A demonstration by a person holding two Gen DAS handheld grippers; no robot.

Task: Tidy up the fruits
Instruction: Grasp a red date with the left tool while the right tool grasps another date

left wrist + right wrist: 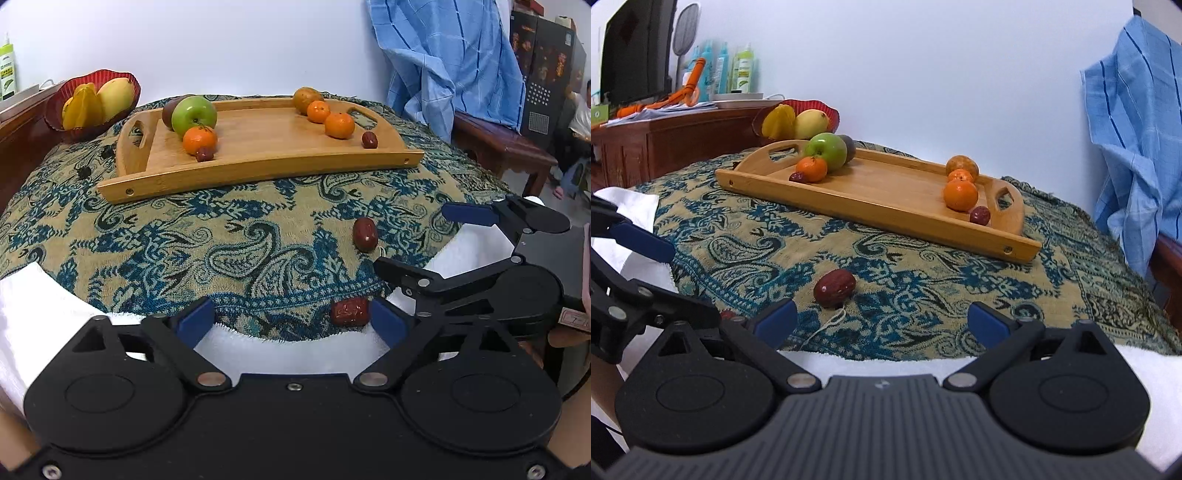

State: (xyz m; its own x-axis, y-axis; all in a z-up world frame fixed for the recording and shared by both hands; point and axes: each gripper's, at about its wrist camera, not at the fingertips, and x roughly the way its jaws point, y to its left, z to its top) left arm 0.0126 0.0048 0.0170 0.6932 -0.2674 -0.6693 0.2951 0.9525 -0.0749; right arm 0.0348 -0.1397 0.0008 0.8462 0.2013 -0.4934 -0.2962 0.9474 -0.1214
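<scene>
Fruits mostly sit on the tray [258, 162]; two red dates [365, 234] [349, 312], seemingly, remain on the cloth. Both claws, left [291, 321] and right [882, 323], gape empty.

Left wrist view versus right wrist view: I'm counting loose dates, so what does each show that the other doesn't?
Only the left wrist view shows a wrinkled date near the cloth's edge beside the left tool, and a seated person. Only the right wrist view shows a dark monitor and bottles. Both share the smooth date on the cloth, the wooden tray and the red bowl.
</scene>
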